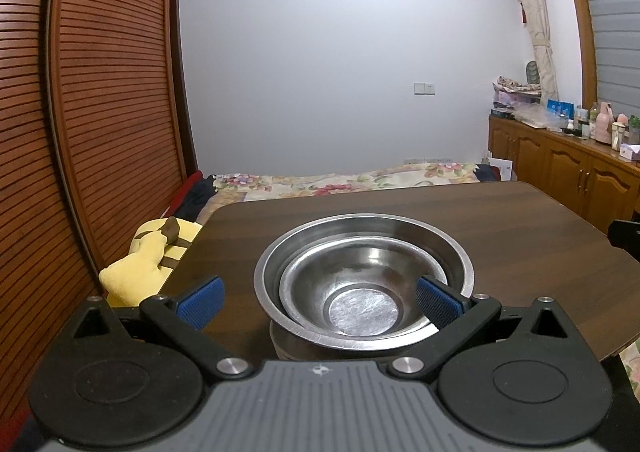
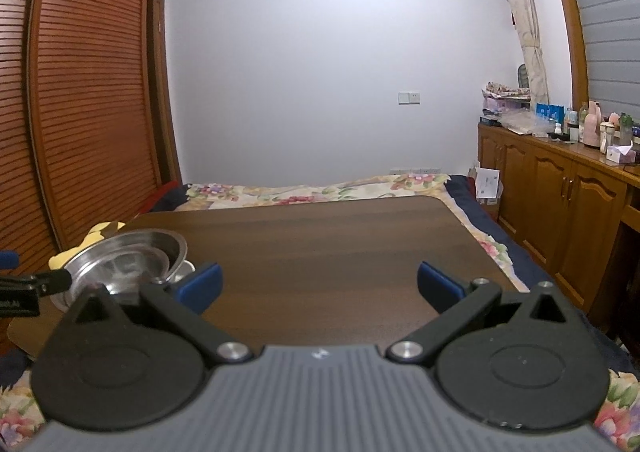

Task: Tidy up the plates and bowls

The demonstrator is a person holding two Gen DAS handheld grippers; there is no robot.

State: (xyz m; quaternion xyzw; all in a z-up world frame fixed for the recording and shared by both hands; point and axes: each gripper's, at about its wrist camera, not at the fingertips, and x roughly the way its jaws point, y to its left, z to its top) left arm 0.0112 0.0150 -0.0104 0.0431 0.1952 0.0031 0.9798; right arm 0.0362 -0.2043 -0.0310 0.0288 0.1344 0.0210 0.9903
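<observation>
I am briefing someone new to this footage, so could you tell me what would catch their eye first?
The nested steel bowls stand out first, shiny on the dark wooden table right before the open left gripper. The right gripper, also open, faces bare tabletop. Beyond the table lies a floral bedspread.

Two steel bowls (image 1: 362, 284), one nested in the other, between the left fingers (image 1: 438, 302). One bench (image 2: 320, 240). Two grippers, four blue fingers in all. One yellow plush (image 1: 140, 268).
</observation>
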